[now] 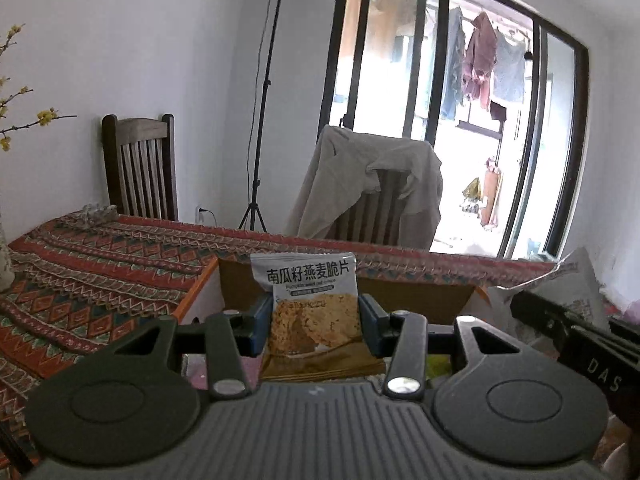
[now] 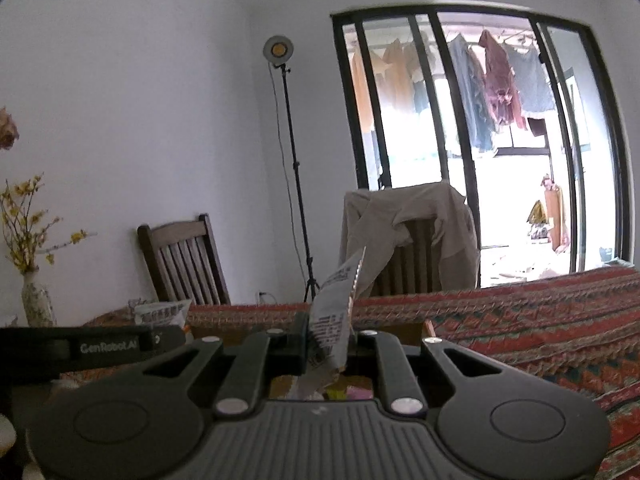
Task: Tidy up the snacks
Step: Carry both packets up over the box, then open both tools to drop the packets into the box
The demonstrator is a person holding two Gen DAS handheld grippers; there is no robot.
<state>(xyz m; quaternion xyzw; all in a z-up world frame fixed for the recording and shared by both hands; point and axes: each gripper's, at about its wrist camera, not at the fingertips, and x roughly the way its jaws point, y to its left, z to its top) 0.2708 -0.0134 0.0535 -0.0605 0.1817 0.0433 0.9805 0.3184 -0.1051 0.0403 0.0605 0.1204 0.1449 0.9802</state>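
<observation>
In the left wrist view my left gripper [image 1: 316, 326] is shut on a grey snack packet [image 1: 310, 300] printed with oat crisps, held upright and face-on between the blue pads. It hangs over an open cardboard box [image 1: 208, 284] on the patterned tablecloth. In the right wrist view my right gripper [image 2: 330, 344] is shut on a thin grey packet [image 2: 334, 312], seen edge-on and sticking up between the fingers. That gripper also shows at the right of the left wrist view as a black body [image 1: 576, 336] with its packet [image 1: 576, 284]. The left gripper's body [image 2: 92, 346] and its packet [image 2: 162, 314] appear at the left of the right wrist view.
Below both grippers the box holds more coloured packets [image 2: 344, 392]. A red patterned cloth covers the table [image 1: 92, 264]. Behind it stand a wooden chair [image 1: 140, 168], a chair draped with a beige jacket [image 1: 372, 184] and a light stand [image 1: 260, 120]. A vase with yellow flowers [image 2: 36, 300] stands far left.
</observation>
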